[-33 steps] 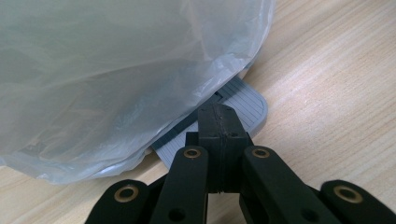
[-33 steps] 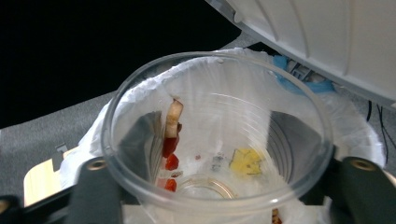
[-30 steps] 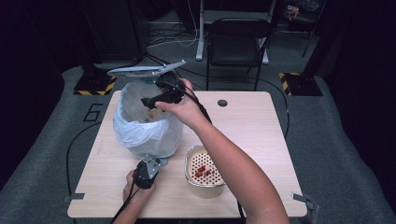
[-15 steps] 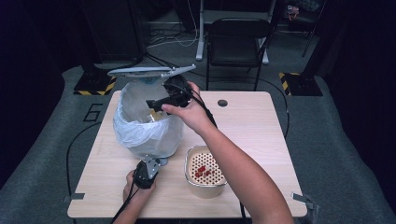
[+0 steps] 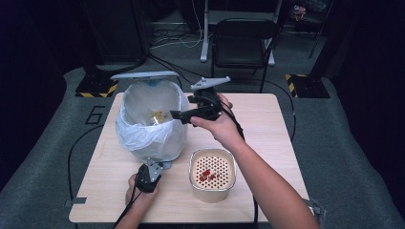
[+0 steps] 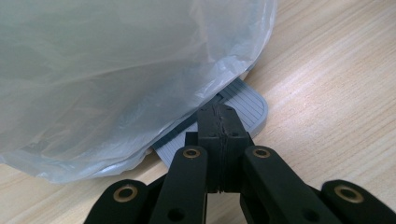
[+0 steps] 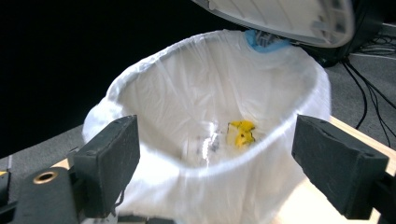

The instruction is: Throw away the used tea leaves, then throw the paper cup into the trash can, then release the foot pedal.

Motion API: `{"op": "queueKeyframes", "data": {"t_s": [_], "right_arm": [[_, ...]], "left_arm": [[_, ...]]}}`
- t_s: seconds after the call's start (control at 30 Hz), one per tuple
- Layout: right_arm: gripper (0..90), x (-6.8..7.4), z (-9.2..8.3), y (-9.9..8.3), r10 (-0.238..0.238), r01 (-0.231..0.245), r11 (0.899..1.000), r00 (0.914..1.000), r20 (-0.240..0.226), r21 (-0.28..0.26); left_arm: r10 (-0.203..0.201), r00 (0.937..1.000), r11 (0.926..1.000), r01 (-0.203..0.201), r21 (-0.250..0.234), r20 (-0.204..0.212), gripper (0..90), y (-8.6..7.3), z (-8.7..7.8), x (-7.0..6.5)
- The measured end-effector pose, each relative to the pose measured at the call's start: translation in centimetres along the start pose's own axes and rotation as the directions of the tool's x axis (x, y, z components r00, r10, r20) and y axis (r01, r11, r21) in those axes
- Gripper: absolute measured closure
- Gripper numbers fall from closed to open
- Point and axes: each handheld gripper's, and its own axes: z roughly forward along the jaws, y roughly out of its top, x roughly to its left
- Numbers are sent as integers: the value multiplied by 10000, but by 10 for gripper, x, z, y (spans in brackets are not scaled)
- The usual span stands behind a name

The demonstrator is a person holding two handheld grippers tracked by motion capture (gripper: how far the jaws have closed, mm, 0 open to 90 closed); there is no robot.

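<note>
Under the left tongs (image 6: 219, 135), jaws pressed together with nothing between them, lies the grey ribbed pedal (image 6: 250, 105) of the bin (image 5: 153, 124); tips rest on it, lid (image 5: 143, 75) tilted up. Right tongs (image 5: 179, 116) held level at the bin's rim, jaws wide apart and empty, just narrowing slightly. Beyond them, down in the white liner (image 7: 187, 107), a yellow scrap (image 7: 242, 132). Near the right forearm on the bench (image 5: 267, 124): a perforated tub (image 5: 212, 174) with red bits.

Basket (image 5: 212, 171) right of bin (image 5: 152, 125)
</note>
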Motion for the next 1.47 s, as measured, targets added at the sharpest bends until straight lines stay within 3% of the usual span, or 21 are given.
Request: {"op": "queueKeyframes", "data": {"t_s": [0.1,0.17,0.23,0.33,0.4,0.53,0.6,0.63,0.67,0.73,0.83,0.87,0.93,1.0,1.03,1.07,1.1,1.17,1.27,1.37,1.47], "right_arm": [[153,-4,-12,-9,-10,12,9999,9999,106,-127],[156,-13,-34,-27,2,6,9999,9979,648,-120],[156,-17,-40,-33,129,-114,9998,9962,856,-173],[156,-38,-65,-57,756,-705,9966,9878,1361,-417],[156,-41,-68,-62,743,-684,9967,9862,1477,-444],[156,-54,-90,-97,864,-817,9962,9716,2202,-303],[156,-61,-101,-113,1068,-1001,9942,9607,2561,-391],[156,-68,-111,-130,1237,-1138,9922,9457,3007,-503],[156,-68,-111,-130,1237,-1138,9922,9457,3007,-503],[156,-75,-118,-147,1416,-1358,9899,9291,3417,-412],[156,-81,-128,-179,1357,-1435,9896,8958,4232,-136],[156,-81,-128,-179,1357,-1435,9896,8958,4232,-136],[156,-81,-131,-192,1319,-1420,9898,8850,4464,-110],[156,-79,-132,-208,1322,-1472,9891,8765,4628,-38],[156,-77,-132,-218,1256,-1461,9893,8644,4869,42],[156,-77,-131,-226,1208,-1465,9891,8616,4930,137],[156,-76,-131,-231,1210,-1490,9887,8588,4978,169],[156,-76,-130,-250,1521,-1814,9834,8460,5111,75],[157,-78,-129,-261,1799,-2072,9783,8383,5146,-45],[157,-83,-124,-279,2113,-2395,9708,8258,5229,-141],[157,-89,-114,-296,2326,-2818,9594,8162,5288,130]], "left_arm": [[-306,9991,9995,306,10,295,896,0,0,2],[-432,9983,9991,430,59,398,884,0,-1,5],[-584,9973,9983,585,9,449,872,-1,-1,6],[-773,9949,9969,761,208,643,829,2,-3,10],[-823,9946,9963,806,299,630,810,5,-5,12],[-1001,9879,9937,933,614,1186,706,11,-13,19],[-962,9839,9934,855,762,1504,659,14,-20,23],[-1116,9806,9915,991,838,1609,607,16,-23,26],[-1393,9739,9886,1262,825,1794,583,18,-26,29],[-1613,9643,9864,1511,639,2098,560,20,-36,36],[-1459,9610,9889,1348,626,2350,473,19,-47,44],[-1448,9615,9891,1344,602,2334,473,18,-50,46],[-1603,9573,9867,1485,668,2405,449,13,-57,55],[-2166,9458,9760,2042,756,2419,418,5,-62,65],[-2217,9475,9749,2104,728,2303,406,0,-63,69],[-2168,9505,9760,2060,709,2227,392,-3,-63,73],[-2373,9500,9713,2281,680,2028,385,-10,-62,78],[-2537,9494,9668,2425,811,1851,371,-20,-62,88],[-3382,9291,9403,3274,928,1495,358,-35,-57,106],[-3630,9251,9291,3502,1191,1114,321,-48,-49,121],[-4045,9099,9088,3887,1517,916,298,-60,-40,128]]}}
